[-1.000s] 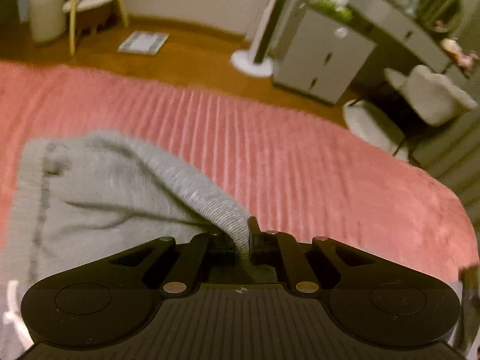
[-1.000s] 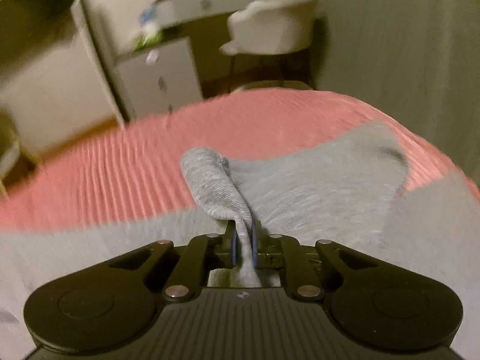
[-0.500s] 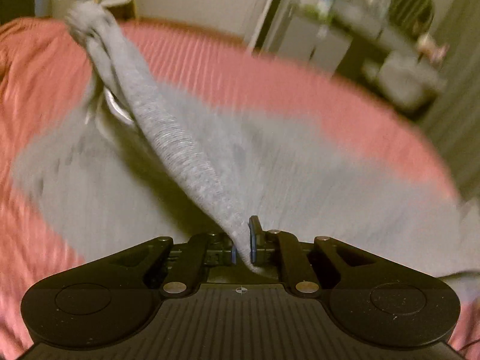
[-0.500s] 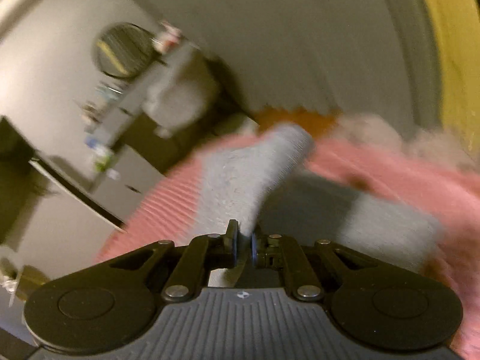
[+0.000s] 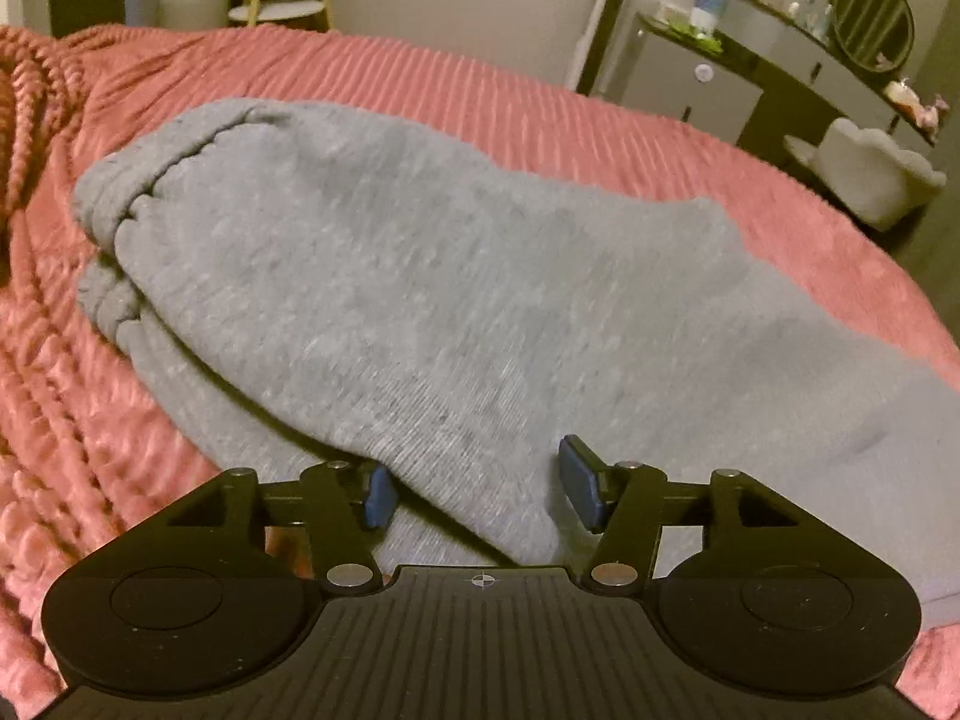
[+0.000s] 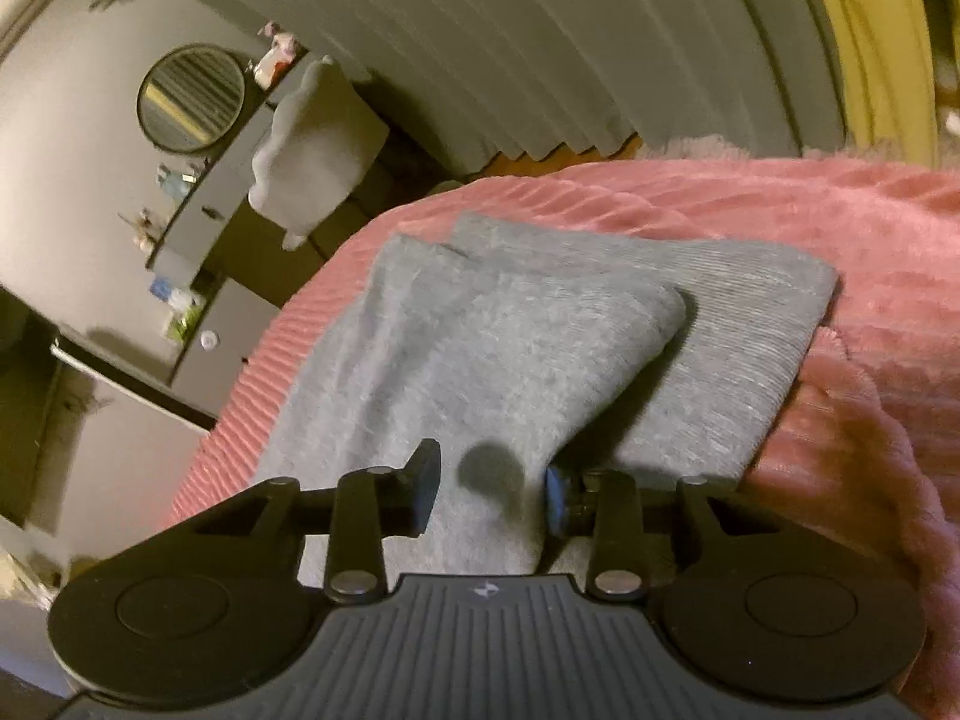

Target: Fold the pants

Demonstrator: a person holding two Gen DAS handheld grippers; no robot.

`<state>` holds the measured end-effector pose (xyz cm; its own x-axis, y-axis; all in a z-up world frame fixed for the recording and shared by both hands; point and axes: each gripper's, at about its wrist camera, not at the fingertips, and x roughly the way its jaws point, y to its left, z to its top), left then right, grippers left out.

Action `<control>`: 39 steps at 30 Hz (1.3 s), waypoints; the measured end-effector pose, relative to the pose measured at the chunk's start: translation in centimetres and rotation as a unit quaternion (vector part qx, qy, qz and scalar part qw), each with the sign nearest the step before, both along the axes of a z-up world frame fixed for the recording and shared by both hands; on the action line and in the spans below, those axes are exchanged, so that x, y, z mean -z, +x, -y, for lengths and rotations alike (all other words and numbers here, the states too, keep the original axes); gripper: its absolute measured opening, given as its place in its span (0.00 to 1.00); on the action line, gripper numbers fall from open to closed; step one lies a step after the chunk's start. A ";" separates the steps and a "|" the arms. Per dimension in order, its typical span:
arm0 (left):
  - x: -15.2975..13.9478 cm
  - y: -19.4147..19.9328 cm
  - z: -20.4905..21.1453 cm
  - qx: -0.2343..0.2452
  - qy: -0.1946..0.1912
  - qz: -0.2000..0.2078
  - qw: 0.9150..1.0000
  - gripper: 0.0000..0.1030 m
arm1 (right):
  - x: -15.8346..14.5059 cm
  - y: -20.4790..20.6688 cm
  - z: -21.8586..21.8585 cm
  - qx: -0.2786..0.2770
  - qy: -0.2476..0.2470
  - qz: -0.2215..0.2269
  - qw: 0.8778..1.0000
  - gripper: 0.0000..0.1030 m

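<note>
Left wrist view: left gripper (image 5: 477,483) spread wide, gripping nothing; grey pants (image 5: 420,300) lie folded on pink bedspread (image 5: 600,120), a fold edge between the blue pads (image 5: 379,495). Right wrist view: right gripper (image 6: 489,495) likewise wide open, empty, over pants (image 6: 510,348).

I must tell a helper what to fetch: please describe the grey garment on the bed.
The pink ribbed bedspread covers the bed. On it lie grey knit pants, folded over themselves; they are the only grey cloth there.
</note>
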<state>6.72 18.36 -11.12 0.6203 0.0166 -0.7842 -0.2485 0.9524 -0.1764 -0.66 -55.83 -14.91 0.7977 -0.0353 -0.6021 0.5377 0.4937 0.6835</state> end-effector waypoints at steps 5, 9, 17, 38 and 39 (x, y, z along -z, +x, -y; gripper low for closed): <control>0.3 -0.8 1.5 0.026 0.034 0.007 0.999 0.74 | 0.2 0.1 -0.1 0.005 -0.015 -0.014 1.000 0.10; 0.7 -1.3 1.6 0.037 0.054 0.012 0.998 0.75 | 0.3 0.8 0.2 0.014 -0.024 -0.015 0.999 0.11; -0.4 -1.7 1.3 0.037 0.037 0.021 0.998 0.75 | -5.3 1.1 -0.5 0.024 -0.085 0.008 0.996 0.04; -3.6 -3.2 0.4 0.001 0.023 0.063 0.998 0.83 | -7.3 -2.3 -2.8 0.014 -0.226 -0.049 0.973 0.39; -3.5 -3.1 0.4 0.000 0.022 0.059 0.998 0.83 | -7.5 -1.9 -3.8 0.000 -0.236 -0.046 0.971 0.42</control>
